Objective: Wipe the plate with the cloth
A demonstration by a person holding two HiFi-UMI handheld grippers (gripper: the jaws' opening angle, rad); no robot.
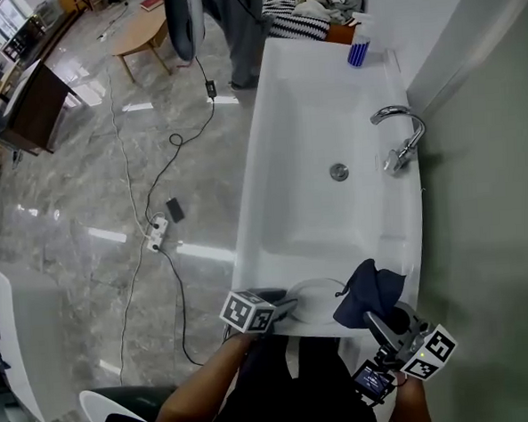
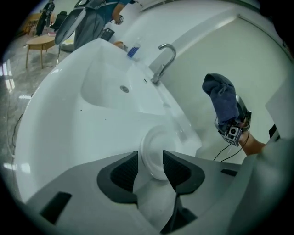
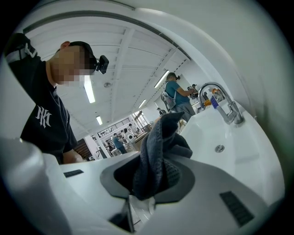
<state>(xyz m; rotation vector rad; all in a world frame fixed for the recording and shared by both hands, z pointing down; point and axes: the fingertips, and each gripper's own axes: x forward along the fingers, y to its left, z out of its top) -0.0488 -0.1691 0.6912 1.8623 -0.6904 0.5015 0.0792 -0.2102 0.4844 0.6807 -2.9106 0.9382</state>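
Note:
A white plate (image 1: 318, 299) (image 2: 154, 149) lies flat on the near rim of the white sink (image 1: 302, 105). My left gripper (image 1: 286, 309) (image 2: 150, 170) stands open at the plate's near edge; that edge lies between the jaws, and the pads do not press on it. A dark blue cloth (image 1: 369, 290) (image 3: 158, 151) bunches up out of my right gripper (image 1: 380, 322) (image 3: 151, 176), which is shut on it. The cloth (image 2: 223, 101) hangs in the air just to the right of the plate, apart from it.
A chrome faucet (image 1: 402, 135) stands on the sink's right side, with the drain (image 1: 338, 172) in the basin's middle. A blue cup (image 1: 358, 50) sits at the far corner. To the right is a pale wall; to the left, shiny floor with a cable (image 1: 166, 220).

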